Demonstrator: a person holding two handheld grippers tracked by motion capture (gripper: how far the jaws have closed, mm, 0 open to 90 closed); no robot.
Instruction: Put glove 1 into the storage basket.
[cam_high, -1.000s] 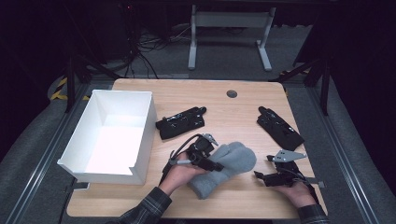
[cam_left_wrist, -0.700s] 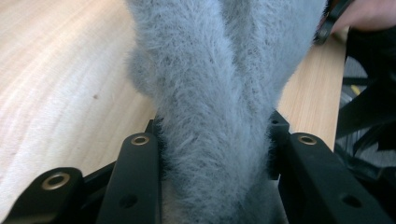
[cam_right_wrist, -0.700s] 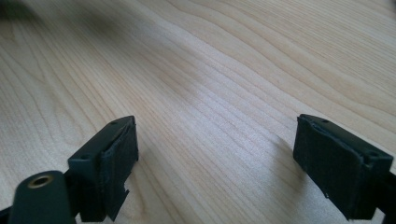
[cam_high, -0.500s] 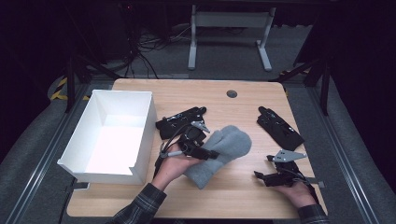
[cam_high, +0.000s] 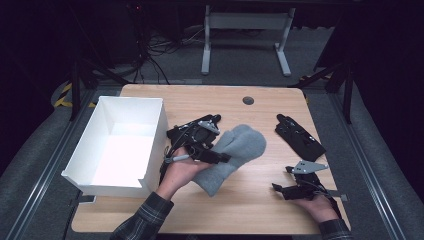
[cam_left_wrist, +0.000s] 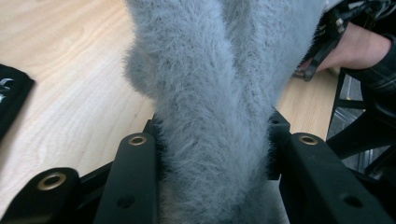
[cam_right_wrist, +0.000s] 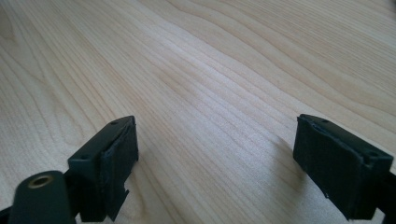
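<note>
A fuzzy grey mitten (cam_high: 235, 152) hangs lifted over the middle of the wooden table (cam_high: 250, 210), its lower end near the tabletop. My left gripper (cam_high: 220, 157) is shut on it; in the left gripper view the grey mitten (cam_left_wrist: 210, 107) is squeezed between the two black jaws. A black glove (cam_high: 190, 131) lies just behind the left gripper, and another black glove (cam_high: 300, 137) lies at the right. My right gripper (cam_high: 277, 189) rests low at the front right, its jaws wide open over bare wood (cam_right_wrist: 210, 116) with nothing between them.
A white open box (cam_high: 120, 145) stands at the table's left side, close to my left hand. A round cable hole (cam_high: 247, 100) sits near the far edge. A metal stand (cam_high: 245, 35) is on the floor beyond the table.
My left gripper has carried the grey mitten up, back and to the left, toward the white box. The right gripper has stayed in place.
</note>
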